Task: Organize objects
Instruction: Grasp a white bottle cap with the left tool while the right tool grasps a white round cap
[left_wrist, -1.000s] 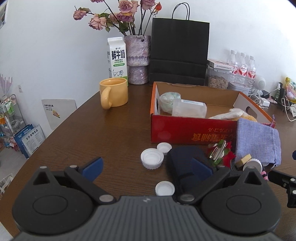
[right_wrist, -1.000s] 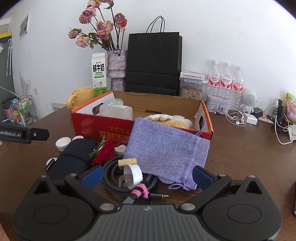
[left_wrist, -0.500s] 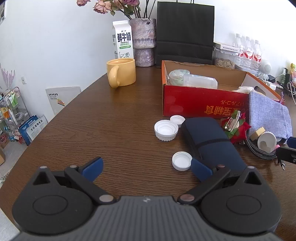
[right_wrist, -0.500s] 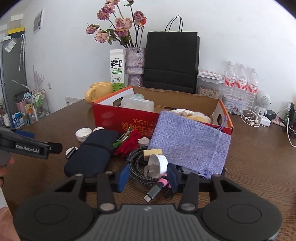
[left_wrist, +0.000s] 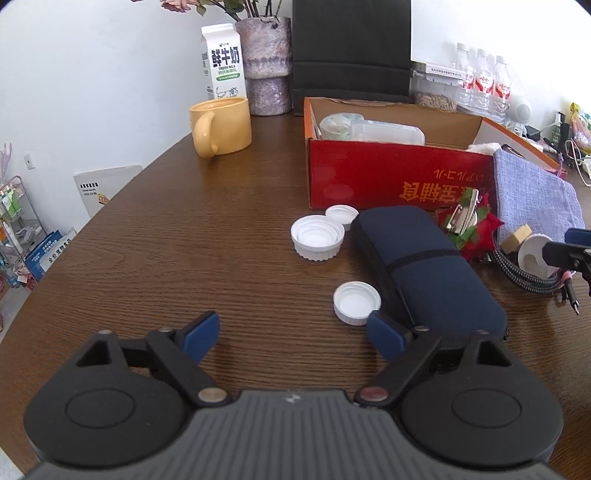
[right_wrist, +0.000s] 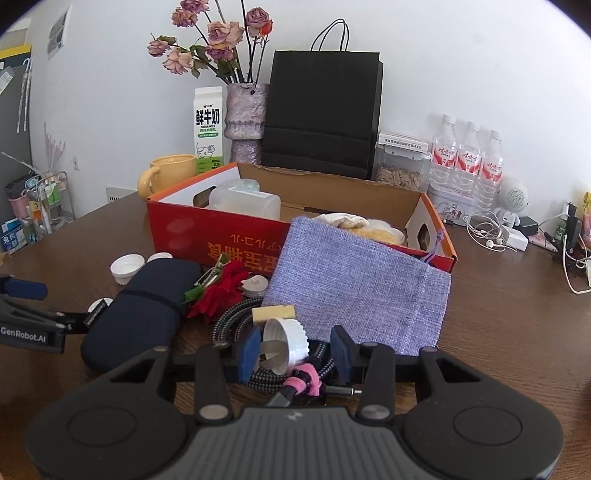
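Left wrist view: left gripper (left_wrist: 293, 334) spread wide, empty, above the table (left_wrist: 147, 258).

Right wrist view: right gripper (right_wrist: 291, 350) part-closed around a tipped white cap (right_wrist: 286, 341) on the cable (right_wrist: 229, 321); contact unclear. Light, rigid, slippery; grip its ridged rim.

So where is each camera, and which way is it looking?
Left wrist: on the left gripper, low over the table, facing caps, the pouch and the red box; its open fingers show.
Right wrist: on the right gripper, facing the purple bag and box; its fingers flank a white cap.
Both see the pouch, box, mug and milk carton.
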